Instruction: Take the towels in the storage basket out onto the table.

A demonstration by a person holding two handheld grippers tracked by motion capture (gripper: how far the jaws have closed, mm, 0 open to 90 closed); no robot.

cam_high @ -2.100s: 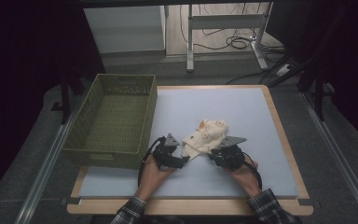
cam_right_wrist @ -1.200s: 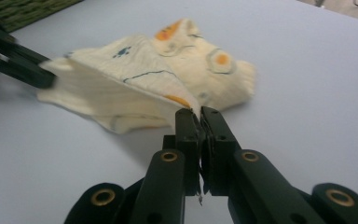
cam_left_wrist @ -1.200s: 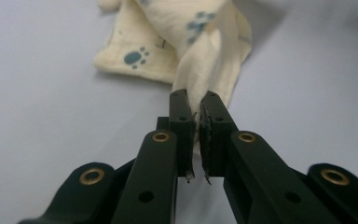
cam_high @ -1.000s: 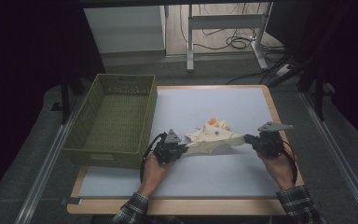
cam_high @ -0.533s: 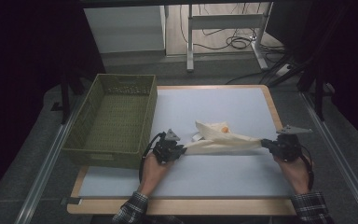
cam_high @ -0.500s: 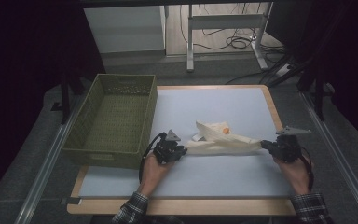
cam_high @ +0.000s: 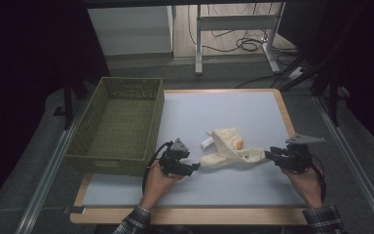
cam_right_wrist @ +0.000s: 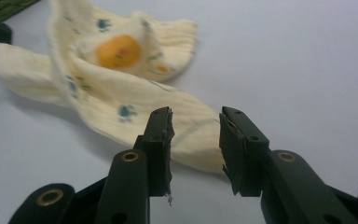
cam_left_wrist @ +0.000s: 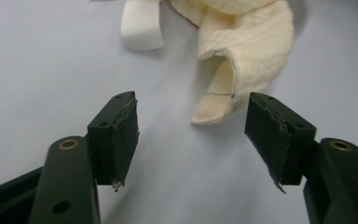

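We see the cream sock (cam_high: 229, 148) lying slack on the pale counter (cam_high: 253, 112), between our two grippers and right of the green basket (cam_high: 119, 124). The left gripper (cam_left_wrist: 191, 133) has just been opening: its jaws stand well apart, with the sock's cuff end lying just ahead of them, untouched. The right gripper (cam_right_wrist: 196, 140) has also been opening (less widely); its jaws straddle the sock's other end with a gap on either side, gripping nothing
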